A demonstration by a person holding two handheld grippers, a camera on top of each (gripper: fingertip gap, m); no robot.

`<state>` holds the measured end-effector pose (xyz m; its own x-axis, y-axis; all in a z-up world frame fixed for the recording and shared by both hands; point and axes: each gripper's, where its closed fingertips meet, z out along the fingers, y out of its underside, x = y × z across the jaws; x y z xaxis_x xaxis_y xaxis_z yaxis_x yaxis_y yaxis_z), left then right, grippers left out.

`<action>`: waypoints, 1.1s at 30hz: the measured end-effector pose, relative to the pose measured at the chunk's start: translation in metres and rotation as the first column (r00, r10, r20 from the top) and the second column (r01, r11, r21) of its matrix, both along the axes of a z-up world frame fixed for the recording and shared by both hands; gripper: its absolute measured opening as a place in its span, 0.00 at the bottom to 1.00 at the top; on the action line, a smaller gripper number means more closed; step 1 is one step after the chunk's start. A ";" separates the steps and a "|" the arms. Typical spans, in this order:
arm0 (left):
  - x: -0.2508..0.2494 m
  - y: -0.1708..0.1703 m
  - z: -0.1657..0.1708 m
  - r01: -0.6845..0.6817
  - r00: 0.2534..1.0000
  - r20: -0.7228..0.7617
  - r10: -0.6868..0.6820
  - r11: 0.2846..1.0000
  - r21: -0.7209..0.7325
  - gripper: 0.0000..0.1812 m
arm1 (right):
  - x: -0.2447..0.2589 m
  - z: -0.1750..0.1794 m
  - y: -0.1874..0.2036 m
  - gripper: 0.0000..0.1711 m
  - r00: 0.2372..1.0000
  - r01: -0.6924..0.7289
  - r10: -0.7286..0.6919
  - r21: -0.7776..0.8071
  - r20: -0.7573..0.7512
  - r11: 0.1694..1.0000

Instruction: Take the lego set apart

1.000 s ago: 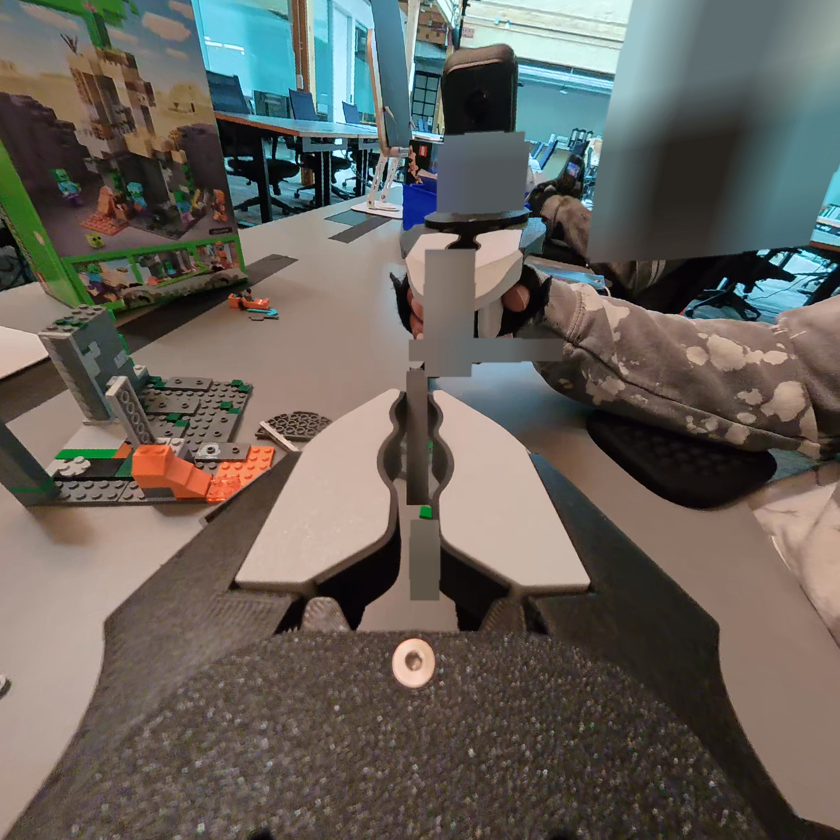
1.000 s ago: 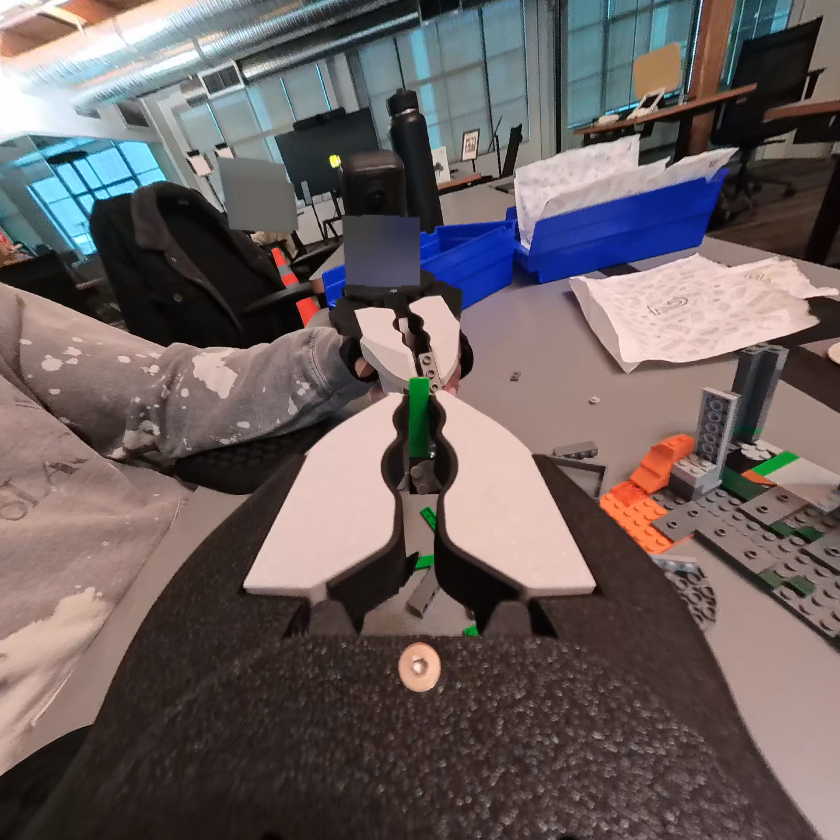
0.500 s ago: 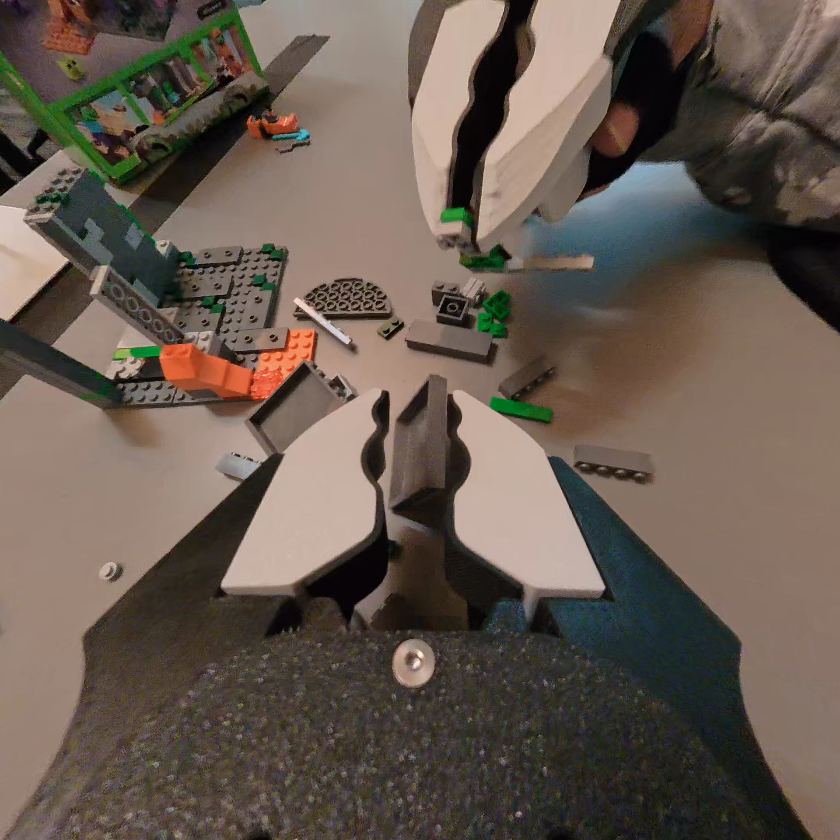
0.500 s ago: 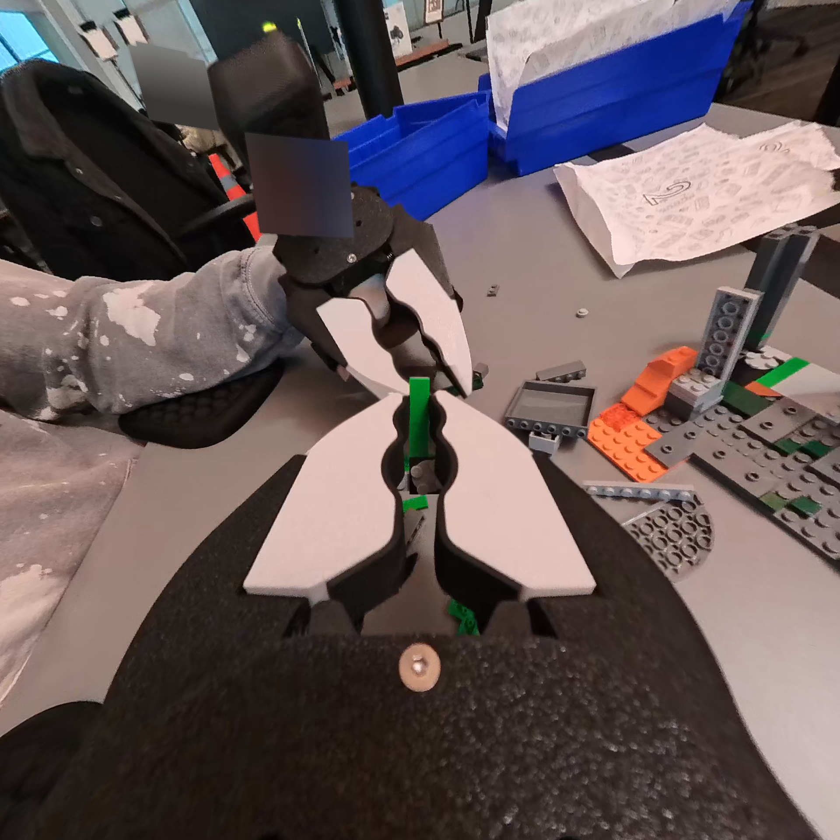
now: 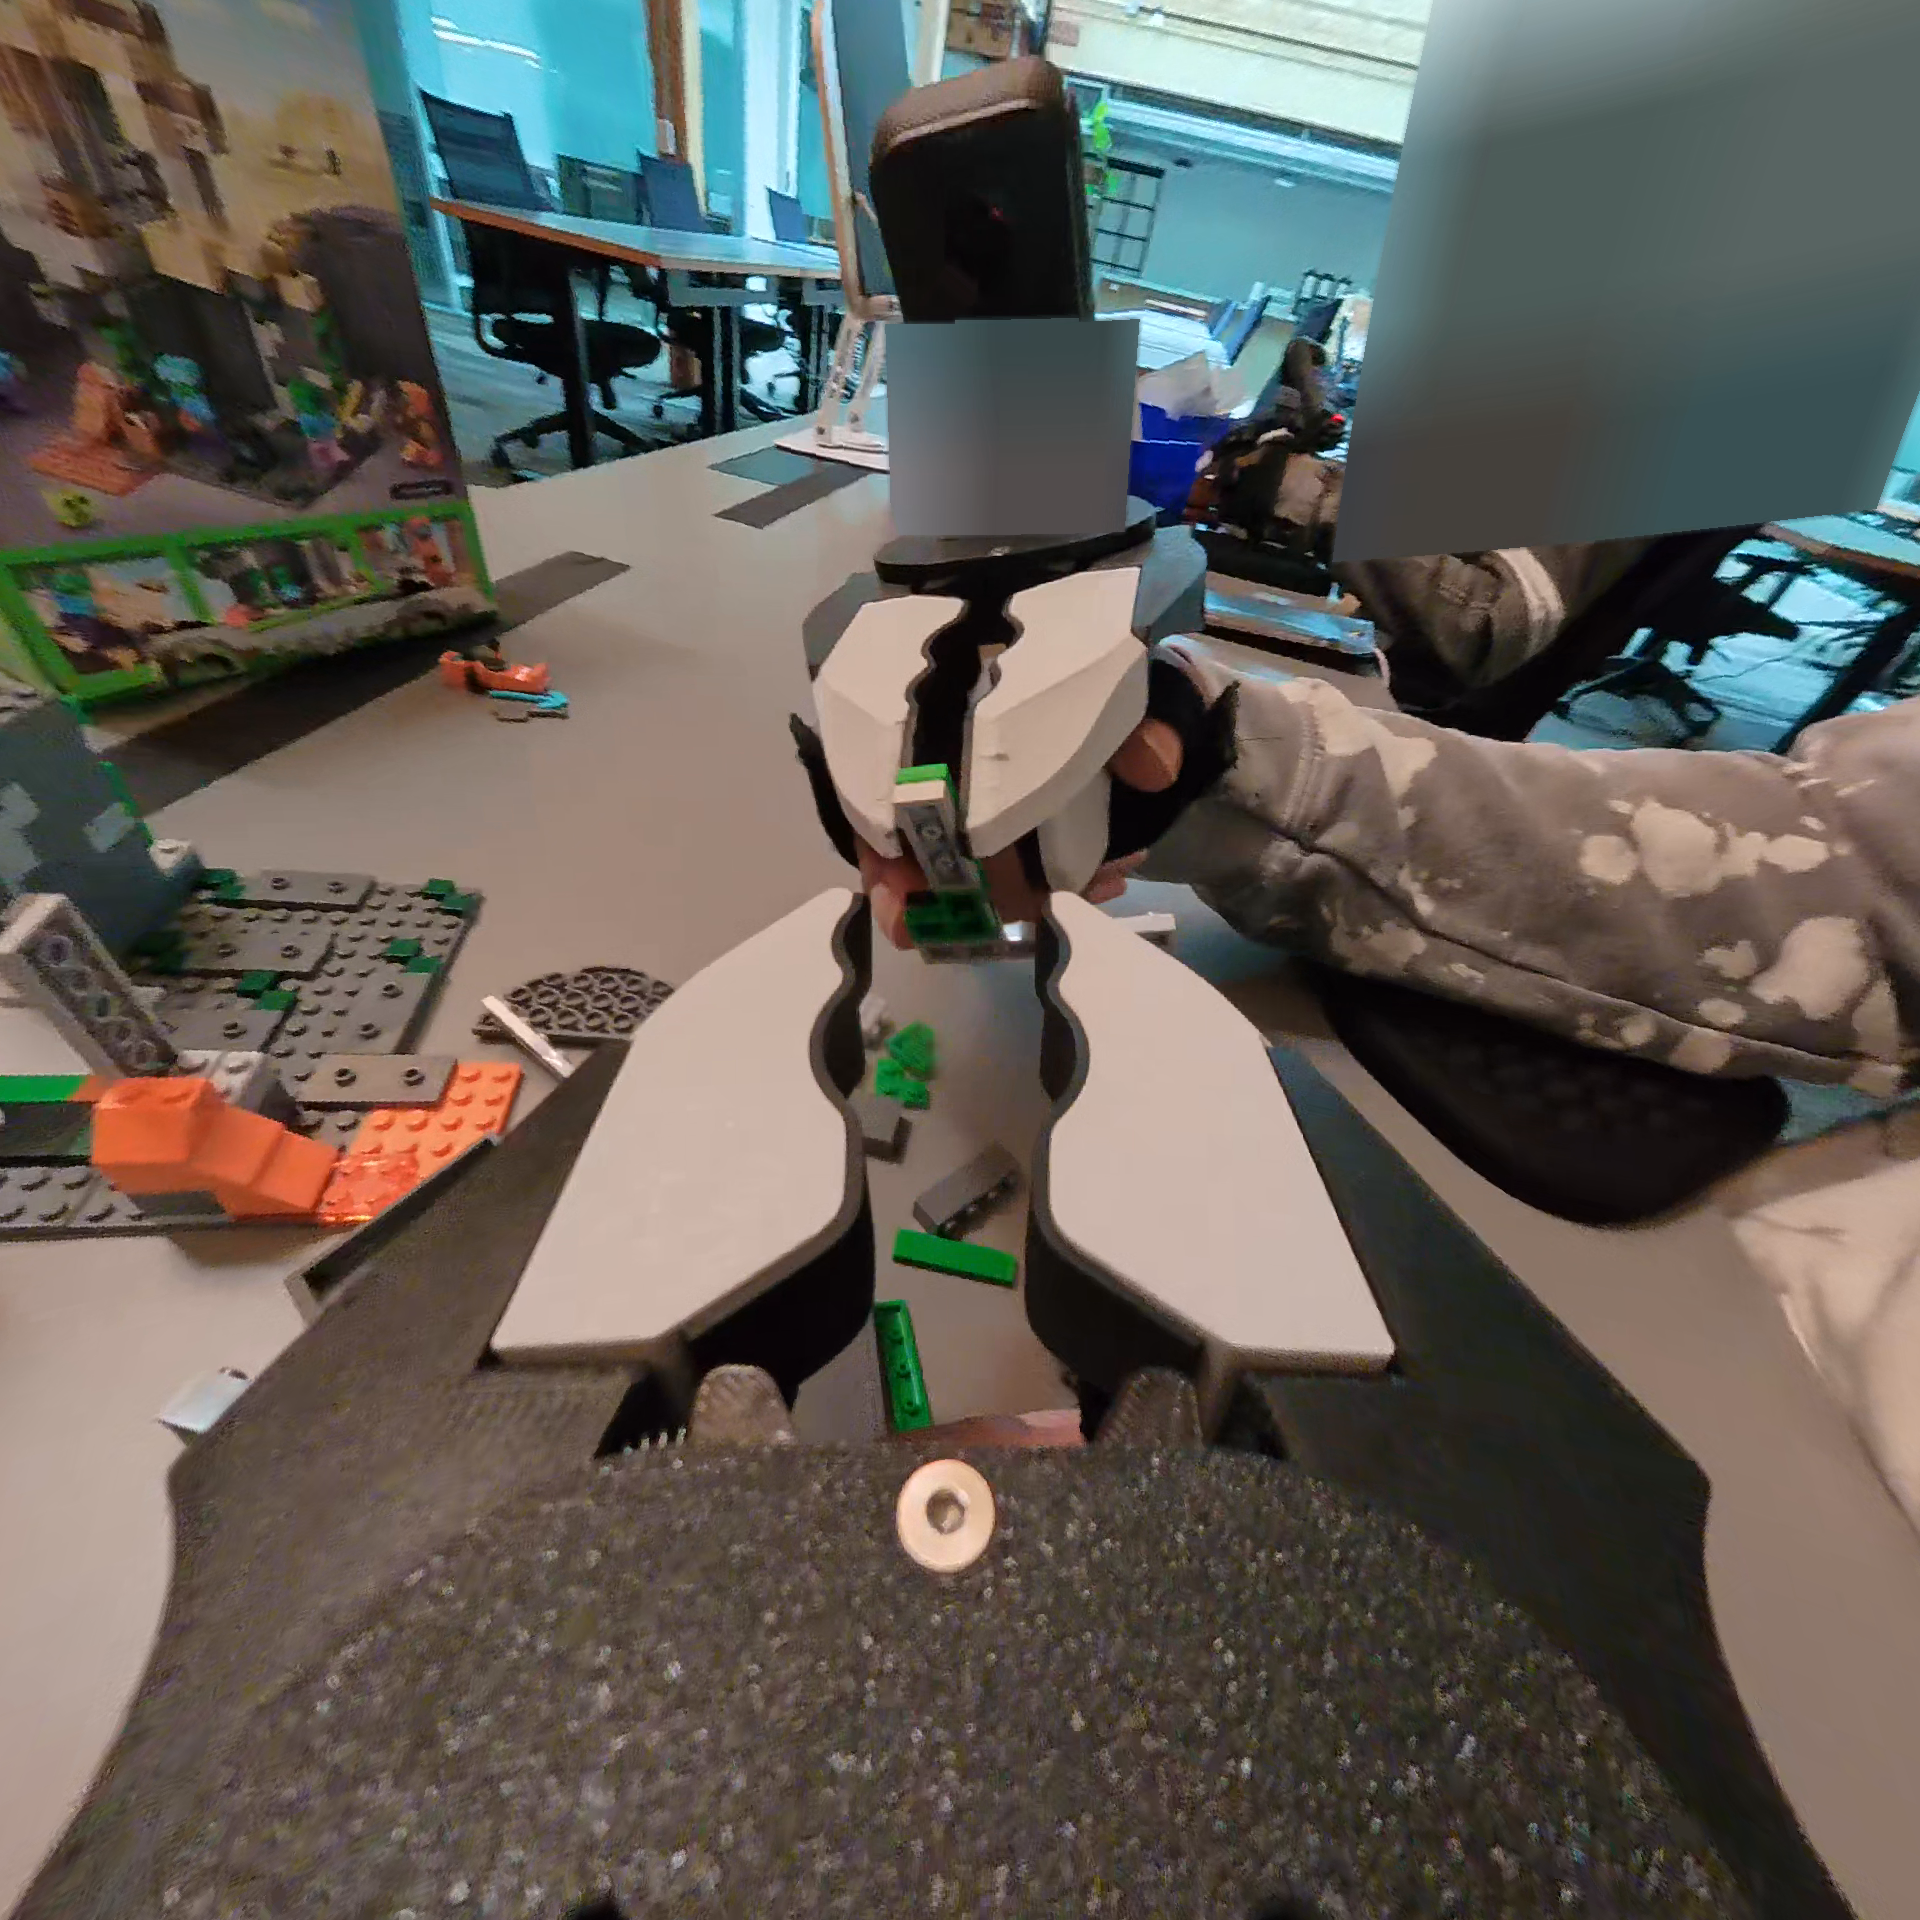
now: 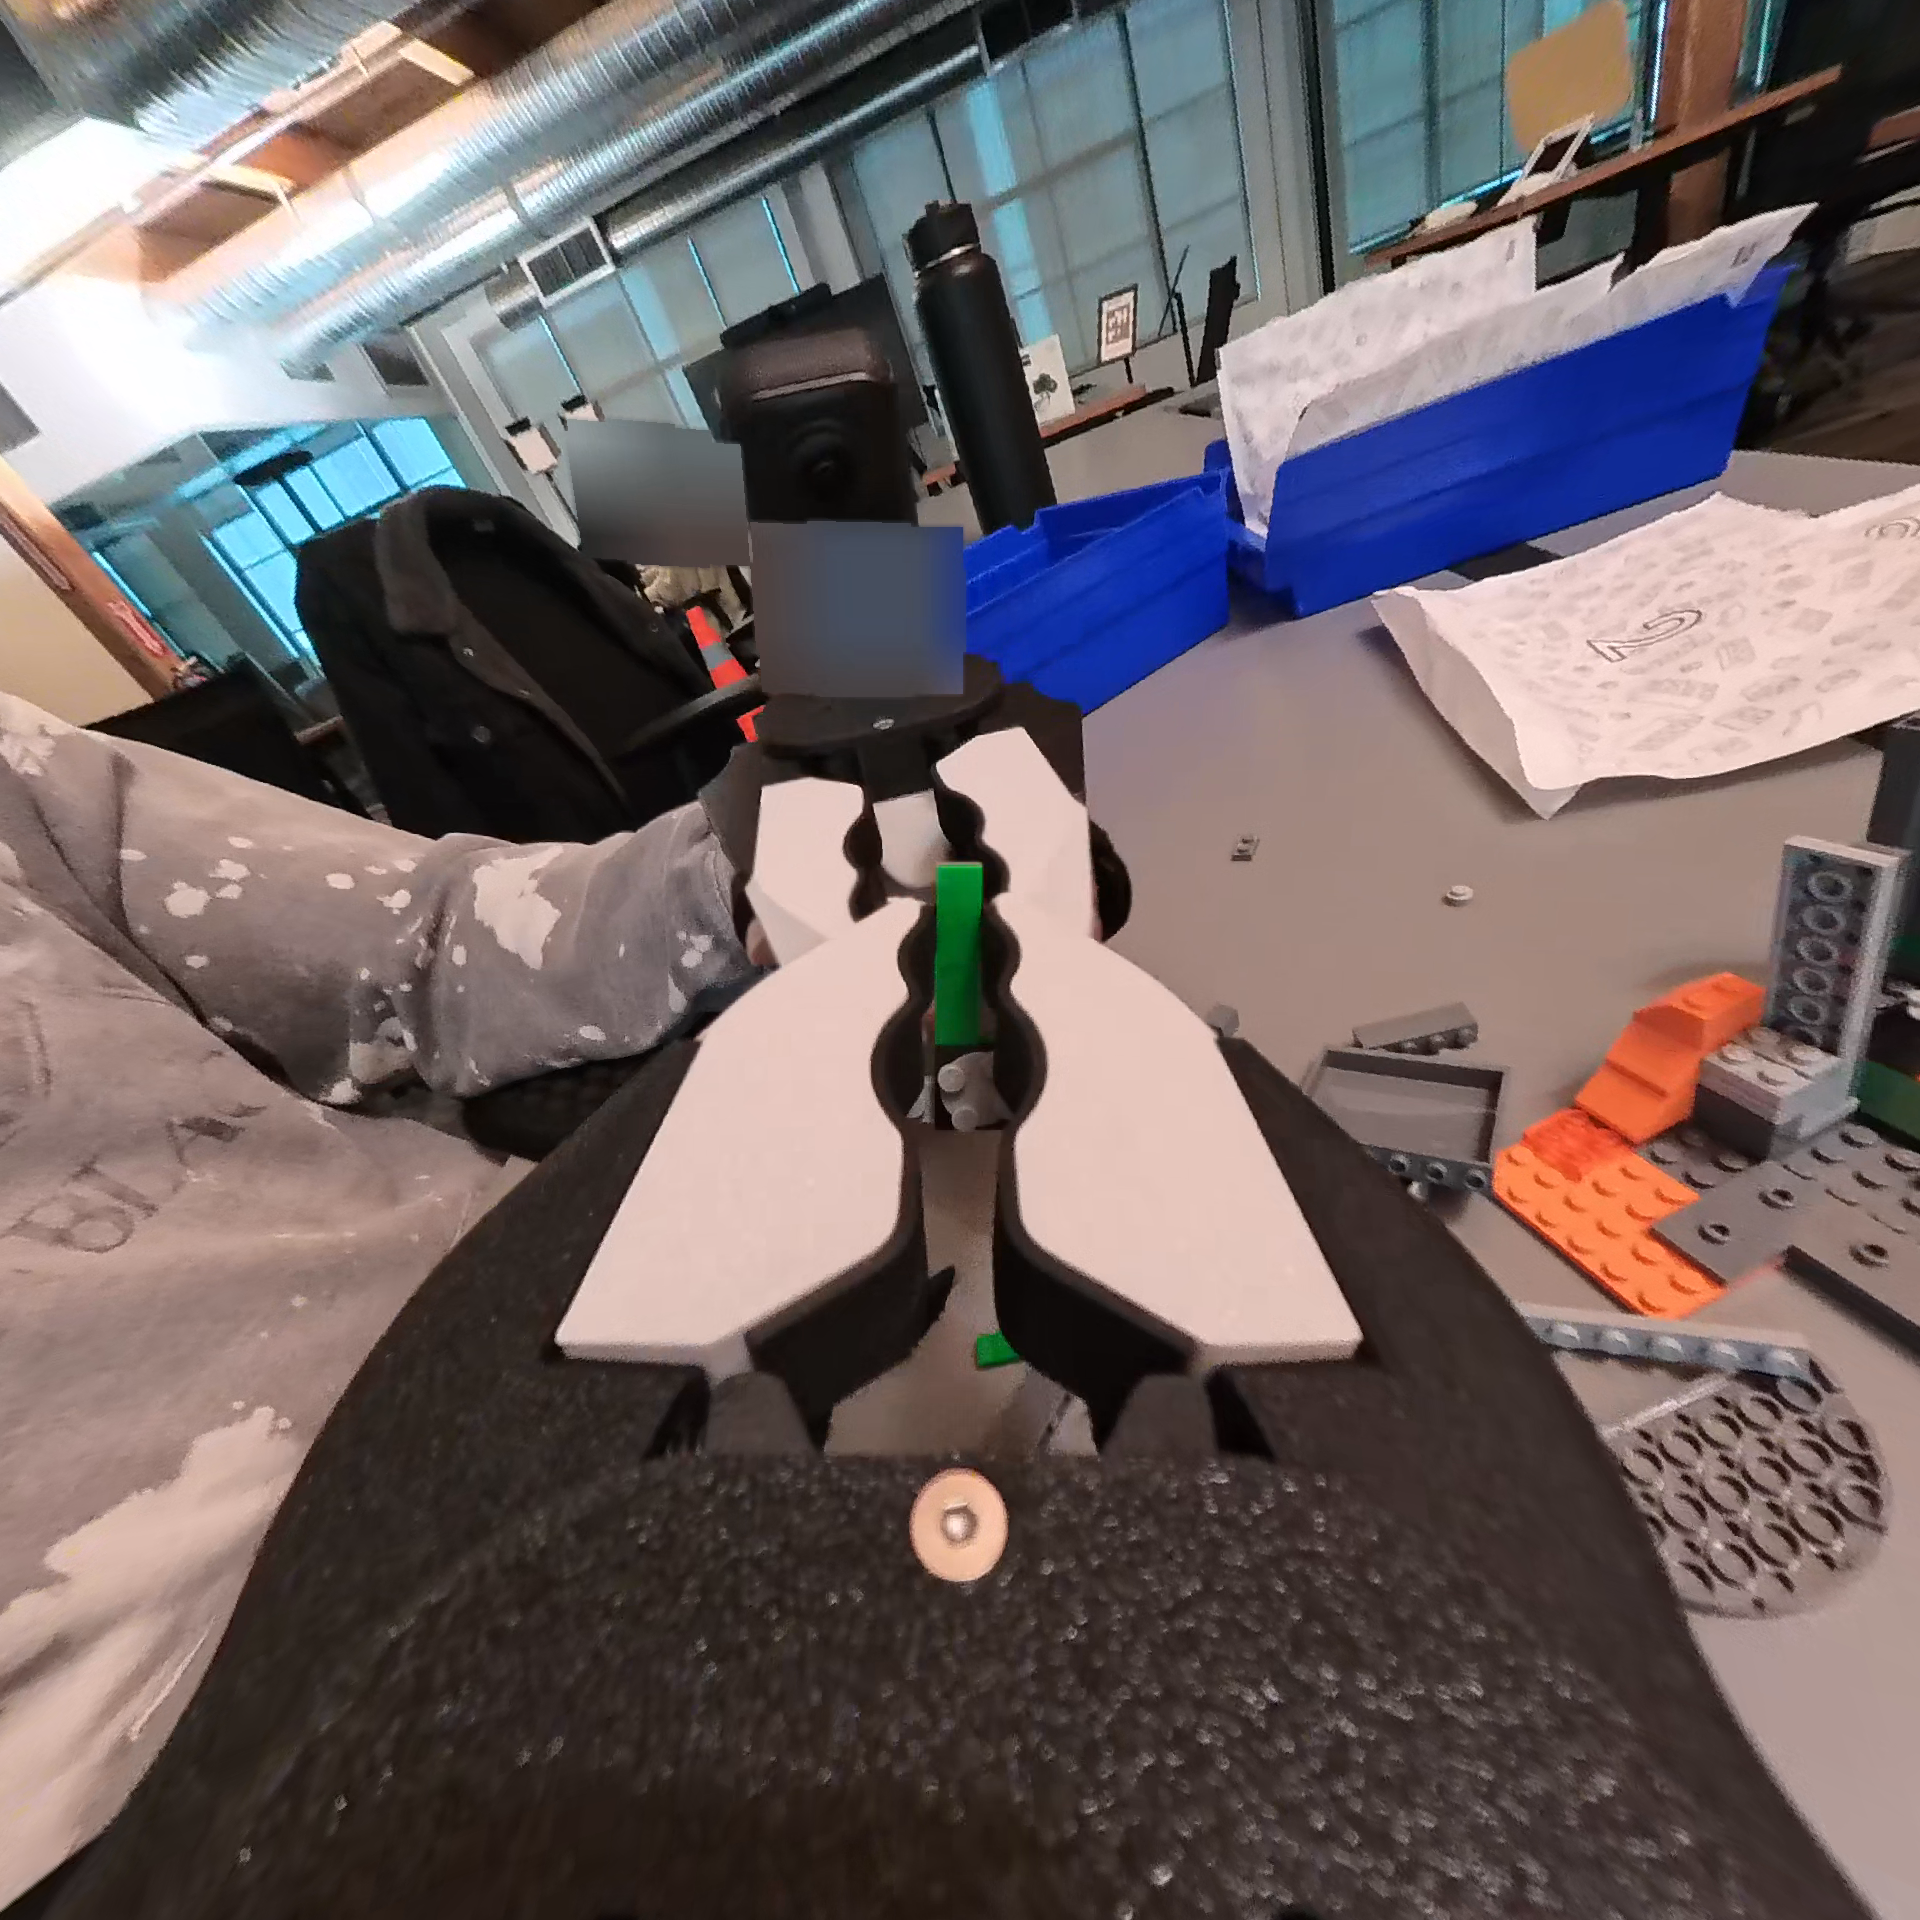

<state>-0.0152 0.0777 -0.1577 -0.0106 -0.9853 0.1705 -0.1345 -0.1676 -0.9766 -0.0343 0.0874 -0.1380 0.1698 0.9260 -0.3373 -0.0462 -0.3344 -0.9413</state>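
Note:
My left gripper is open and empty, held level above the table. Facing it tip to tip, my right gripper is shut on a small green and grey lego piece, whose end reaches between the left fingers. In the right wrist view the right gripper clamps the same piece, with the left gripper open just beyond. The partly built lego set lies to the left, with dark grey plates, orange bricks and a grey column. It also shows in the right wrist view.
Loose green plates and a dark grey brick lie under the left gripper. A round dark plate, the lego box, a black wrist pad, blue bins, a paper bag and a black bottle surround the area. Both grippers' tips are close together, under 4 cm apart. The partly built lego set is about 20 centimeters from both grippers' fingertips.
The left gripper, shut on a dark grey piece and tilted down at the table half a second ago, is now open, empty and level. The right gripper keeps its green and grey piece.

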 end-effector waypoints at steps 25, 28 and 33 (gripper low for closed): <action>-0.006 -0.020 0.029 0.107 0.991 0.076 -0.107 0.994 0.000 0.05 | 0.009 0.024 -0.023 0.04 0.994 -0.099 0.103 0.104 -0.039 0.990; -0.006 -0.020 0.025 0.115 0.991 0.069 -0.114 0.993 -0.006 0.05 | 0.009 0.020 -0.024 0.05 0.996 -0.093 0.092 0.116 0.016 0.989; -0.006 -0.022 0.019 0.132 0.990 0.048 -0.132 0.991 -0.003 0.05 | 0.010 0.013 -0.027 0.05 0.992 -0.104 0.093 0.126 0.089 0.987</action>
